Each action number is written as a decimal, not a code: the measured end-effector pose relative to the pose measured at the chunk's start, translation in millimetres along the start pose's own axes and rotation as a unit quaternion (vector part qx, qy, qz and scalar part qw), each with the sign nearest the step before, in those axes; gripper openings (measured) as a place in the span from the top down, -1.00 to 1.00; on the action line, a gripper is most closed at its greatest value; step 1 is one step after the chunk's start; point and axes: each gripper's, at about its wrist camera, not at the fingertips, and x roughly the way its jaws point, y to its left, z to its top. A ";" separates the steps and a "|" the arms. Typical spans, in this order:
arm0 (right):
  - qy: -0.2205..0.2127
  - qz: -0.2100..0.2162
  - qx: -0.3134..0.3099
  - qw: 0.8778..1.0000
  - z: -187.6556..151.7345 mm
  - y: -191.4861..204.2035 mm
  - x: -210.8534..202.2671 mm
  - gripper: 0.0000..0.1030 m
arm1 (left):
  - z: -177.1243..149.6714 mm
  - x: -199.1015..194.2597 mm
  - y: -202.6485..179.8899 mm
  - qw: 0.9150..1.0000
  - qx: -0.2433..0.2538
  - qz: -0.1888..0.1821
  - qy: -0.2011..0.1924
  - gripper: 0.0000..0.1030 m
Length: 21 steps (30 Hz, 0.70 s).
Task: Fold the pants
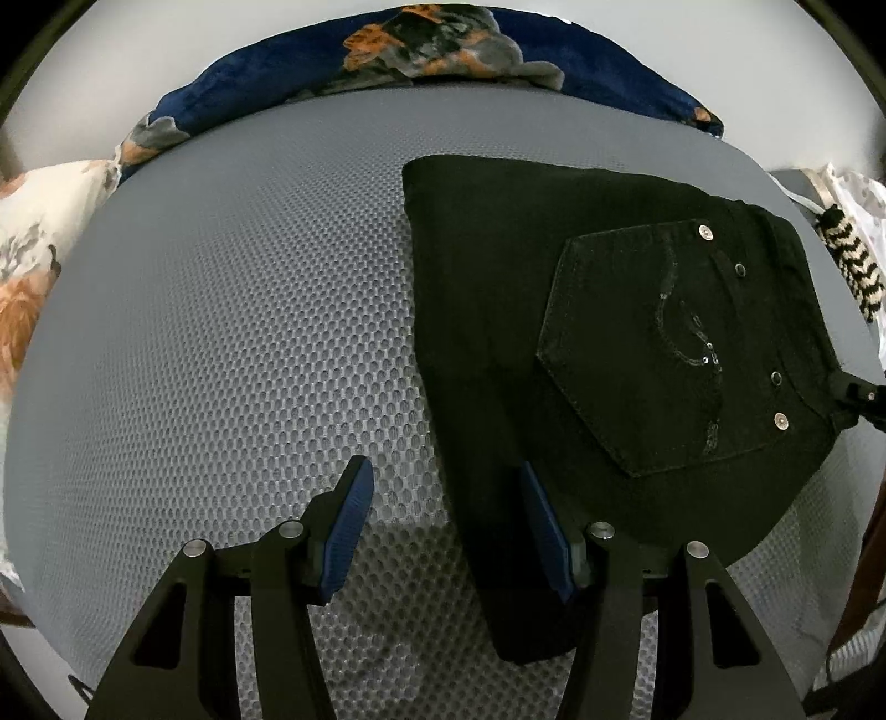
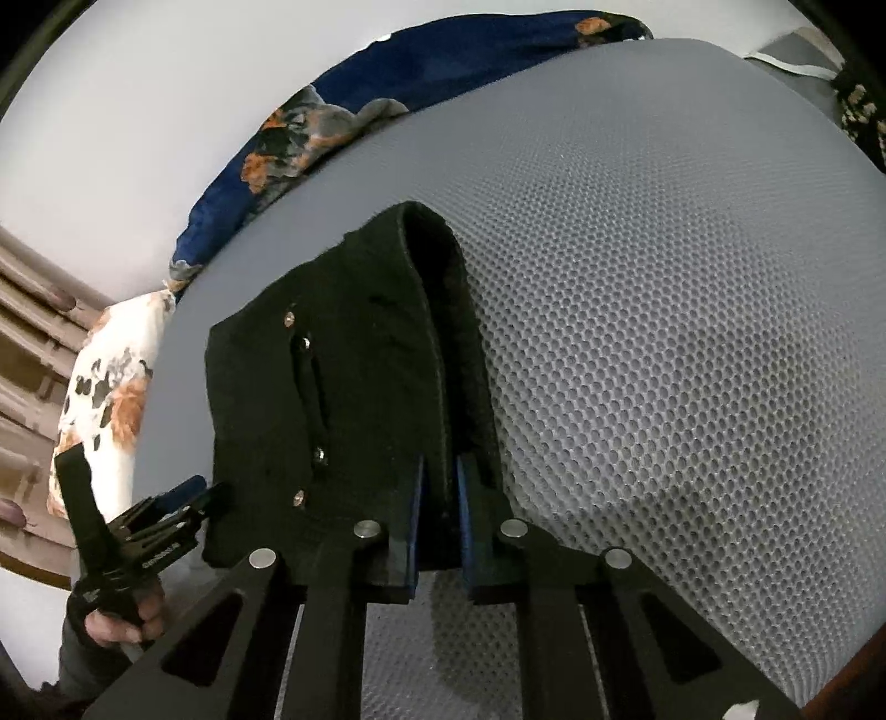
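Black pants [image 1: 581, 354] lie folded on the grey mesh mattress [image 1: 221, 332], back pocket with sequins and rivets facing up. My left gripper [image 1: 443, 487] is open and empty, hovering at the near left edge of the pants, its right finger over the cloth. My right gripper [image 2: 440, 471] is shut on the waistband edge of the pants [image 2: 343, 387] and lifts it so the cloth stands up in a loop. The right gripper's tip also shows in the left wrist view [image 1: 855, 390] at the waistband. The left gripper shows in the right wrist view [image 2: 160, 526], held by a hand.
A dark blue floral blanket [image 1: 443, 50] lies along the far edge of the mattress. A white floral pillow [image 1: 33, 266] is at the left. A striped black and cream cloth [image 1: 853, 266] lies at the right edge. White wall behind.
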 end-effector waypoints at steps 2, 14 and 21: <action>0.002 -0.005 -0.006 1.000 1.4 2.9 1.8 0.81 | -0.6 -0.2 -0.6 1.000 0.000 0.000 0.000 -0.09; 0.019 -0.001 0.002 1.000 11.2 3.1 1.2 0.61 | 1.9 -3.7 -0.9 1.000 -0.002 0.003 0.001 -0.10; 0.015 -0.026 -0.015 0.999 20.1 3.8 2.7 0.28 | 5.2 -8.9 4.6 1.000 -0.006 0.003 0.002 -0.10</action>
